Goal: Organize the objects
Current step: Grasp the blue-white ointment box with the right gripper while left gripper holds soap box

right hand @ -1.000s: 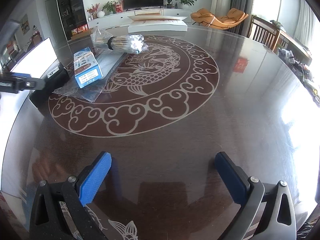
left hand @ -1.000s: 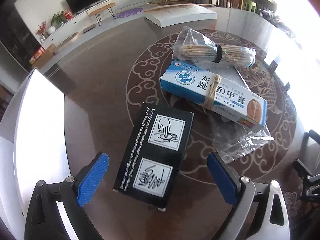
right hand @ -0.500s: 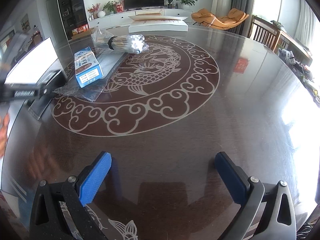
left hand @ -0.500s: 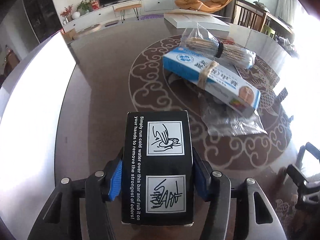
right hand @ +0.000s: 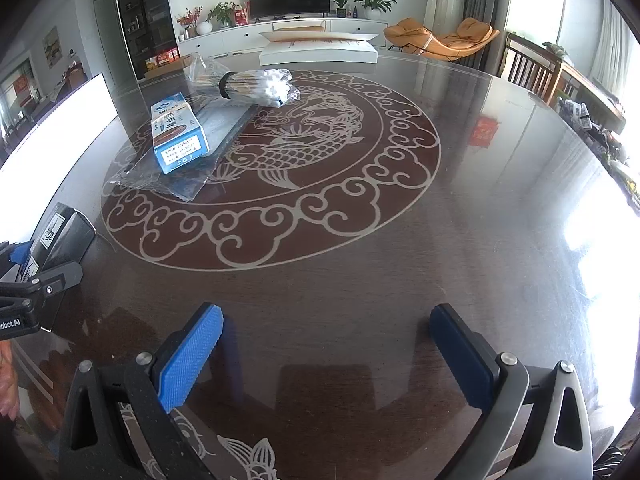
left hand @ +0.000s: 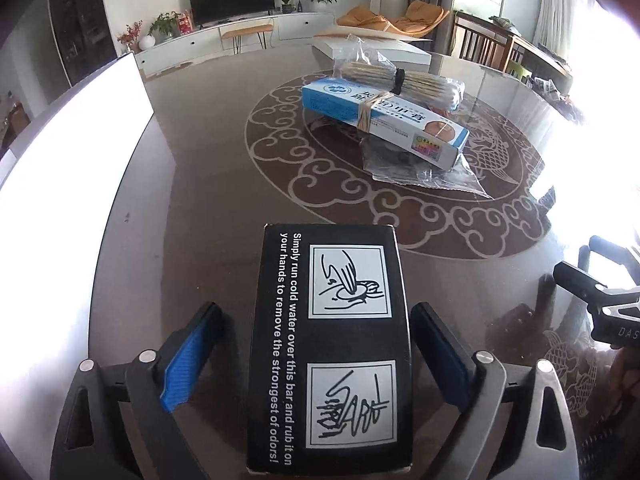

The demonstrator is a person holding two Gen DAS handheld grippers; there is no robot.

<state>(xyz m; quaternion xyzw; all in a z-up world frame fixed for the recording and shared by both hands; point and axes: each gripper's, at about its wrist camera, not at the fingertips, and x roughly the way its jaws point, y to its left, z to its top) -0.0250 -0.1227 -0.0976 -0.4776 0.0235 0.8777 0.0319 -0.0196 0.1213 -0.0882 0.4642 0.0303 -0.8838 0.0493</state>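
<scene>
The black box [left hand: 328, 344] is cut off at the bottom edge of the left wrist view, and the small print on the blue box [right hand: 179, 136] is too small to read.

Ahead of my right tool [right hand: 326, 354] I see bare desk [right hand: 400, 248]. The black box [left hand: 328, 344] fills my left tool [left hand: 316, 356]; blue box [left hand: 384, 120] blocks beyond.

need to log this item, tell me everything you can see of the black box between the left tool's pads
The black rectangular cardboard box lies flat on the dark glossy table, long axis pointing away from the camera. Its top bears white instruction text and two white line-drawing panels. The opening left tool straddles it; its blue pads stand clear of the sides.
</scene>
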